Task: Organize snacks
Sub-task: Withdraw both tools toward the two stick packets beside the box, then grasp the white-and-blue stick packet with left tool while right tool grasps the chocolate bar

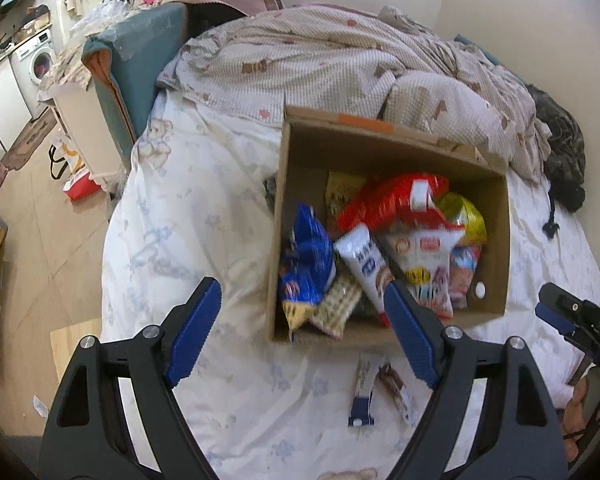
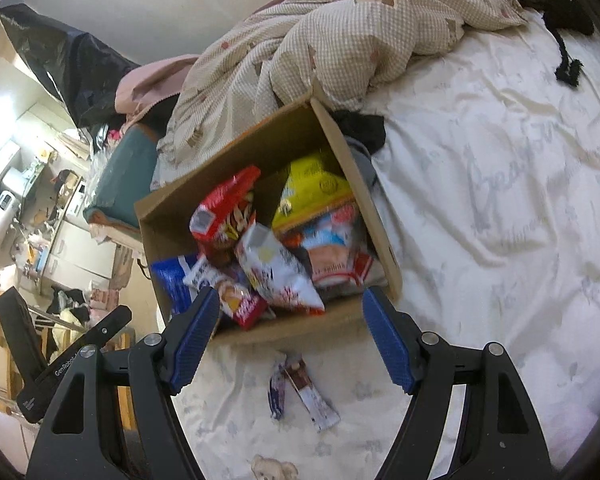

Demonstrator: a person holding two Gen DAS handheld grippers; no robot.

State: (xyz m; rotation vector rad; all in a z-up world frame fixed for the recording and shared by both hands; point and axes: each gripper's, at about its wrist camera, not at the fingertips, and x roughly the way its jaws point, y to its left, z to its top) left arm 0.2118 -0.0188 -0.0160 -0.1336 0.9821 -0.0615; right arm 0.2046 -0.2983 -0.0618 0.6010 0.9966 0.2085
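On the bed (image 1: 220, 220), we see the cardboard box (image 1: 496, 240) heaped with snack packs (image 1: 416, 200); two snack bars (image 2: 300, 392) lie on open sheet just outside its near wall. Both our hand-held grippers, left (image 1: 304, 336) and right (image 2: 290, 338), hover wide open, empty, just short of that wall, bars between their fingers.

Cardboard box (image 1: 496, 240): matt brown corrugated board, orange tape strip on rim. Snack packets inside, red one (image 1: 396, 198), blue one (image 1: 306, 256): glossy crinkled plastic film. Bed sheet (image 1: 204, 216): soft printed cloth, wrinkled. Quilt (image 1: 320, 52): waffle-textured cloth. Left gripper (image 1: 302, 312) pads (image 1: 194, 330): ribbed blue rubber-like, matt black plastic arms, metal pins.
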